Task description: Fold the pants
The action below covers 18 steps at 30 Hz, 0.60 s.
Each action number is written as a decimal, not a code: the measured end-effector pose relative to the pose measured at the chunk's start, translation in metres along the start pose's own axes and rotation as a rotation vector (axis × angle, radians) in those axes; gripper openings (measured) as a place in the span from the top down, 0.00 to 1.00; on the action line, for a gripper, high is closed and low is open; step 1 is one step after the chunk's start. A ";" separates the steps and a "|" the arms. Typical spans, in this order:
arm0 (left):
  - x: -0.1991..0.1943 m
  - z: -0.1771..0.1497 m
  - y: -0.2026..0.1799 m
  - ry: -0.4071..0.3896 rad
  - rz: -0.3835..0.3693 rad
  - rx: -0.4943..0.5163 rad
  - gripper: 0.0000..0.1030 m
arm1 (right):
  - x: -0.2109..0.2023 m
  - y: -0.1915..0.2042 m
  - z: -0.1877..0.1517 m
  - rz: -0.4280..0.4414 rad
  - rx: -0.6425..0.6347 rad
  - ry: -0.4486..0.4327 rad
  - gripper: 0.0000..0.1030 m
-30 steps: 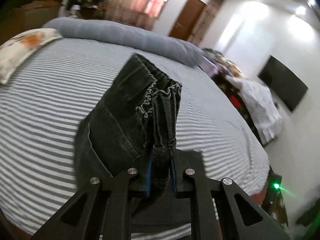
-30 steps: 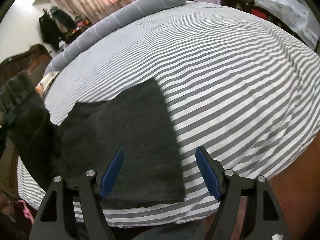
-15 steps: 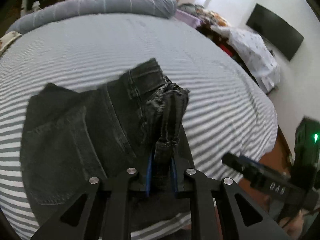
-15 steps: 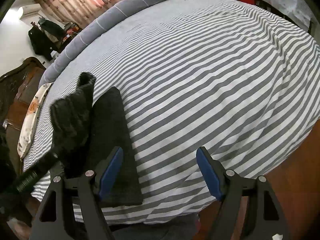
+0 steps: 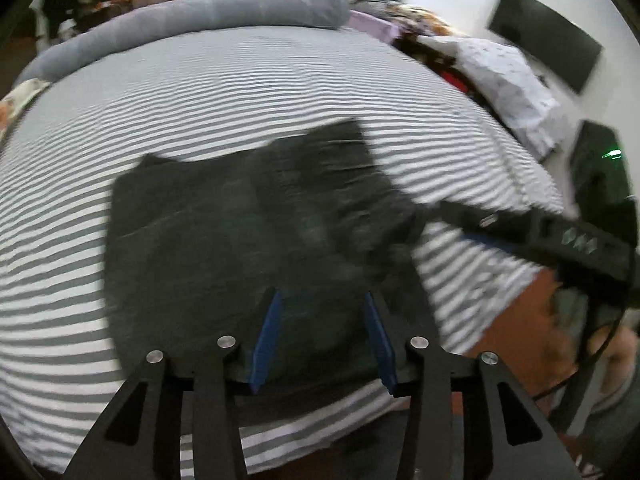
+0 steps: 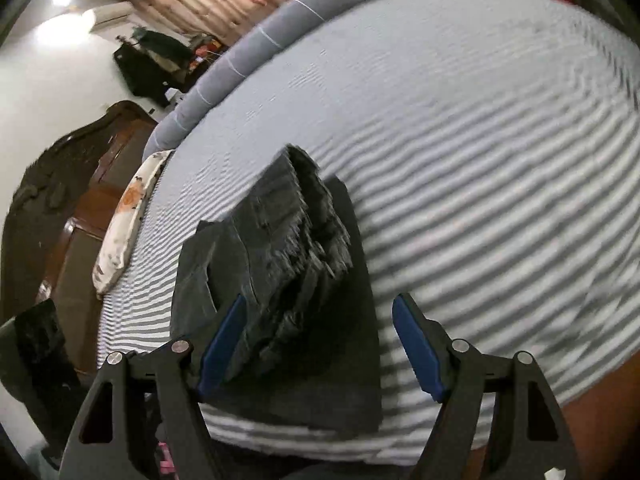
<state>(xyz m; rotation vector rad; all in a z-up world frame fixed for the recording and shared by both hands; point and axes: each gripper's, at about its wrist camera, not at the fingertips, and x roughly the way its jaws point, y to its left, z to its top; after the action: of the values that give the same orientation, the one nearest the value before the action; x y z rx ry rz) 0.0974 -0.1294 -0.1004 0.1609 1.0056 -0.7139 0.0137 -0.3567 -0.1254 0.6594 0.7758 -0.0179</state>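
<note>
Dark grey denim pants (image 5: pixel 248 232) lie folded in a stack on the striped bed near its front edge; they also show in the right wrist view (image 6: pixel 280 264). My left gripper (image 5: pixel 324 336) is open and empty just above the near edge of the pants. My right gripper (image 6: pixel 320 344) is open and empty over the same stack, its blue pads (image 6: pixel 416 344) apart. The right gripper's arm (image 5: pixel 532 232) reaches in from the right in the left wrist view. Both views are motion-blurred.
The bed has a grey-and-white striped sheet (image 5: pixel 280 80) and a long grey bolster (image 5: pixel 200 20) at the far side. A floral pillow (image 6: pixel 124 220) lies at the left. A wooden headboard (image 6: pixel 80 200) stands left; a cluttered side bed (image 5: pixel 504 76) and a wall TV (image 5: pixel 548 36) are right.
My left gripper has opened and let go of the pants' waistband, which has dropped flat onto the folded stack. My right gripper has swung over the pants, still open.
</note>
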 end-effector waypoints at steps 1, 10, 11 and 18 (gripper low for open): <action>-0.002 -0.003 0.010 -0.003 0.031 -0.016 0.56 | 0.000 0.006 0.005 0.004 -0.020 -0.012 0.33; 0.002 -0.016 0.076 -0.018 0.204 -0.118 0.53 | 0.056 0.027 0.020 -0.087 -0.134 0.117 0.50; 0.004 -0.016 0.080 -0.017 0.205 -0.131 0.52 | 0.065 0.026 0.019 -0.105 -0.139 0.144 0.50; 0.013 -0.022 0.103 -0.015 0.203 -0.200 0.50 | 0.060 0.038 0.019 -0.071 -0.175 0.174 0.83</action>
<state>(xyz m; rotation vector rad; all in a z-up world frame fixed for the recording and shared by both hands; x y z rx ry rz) 0.1489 -0.0472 -0.1429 0.0813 1.0233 -0.4264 0.0789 -0.3240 -0.1339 0.4707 0.9569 0.0434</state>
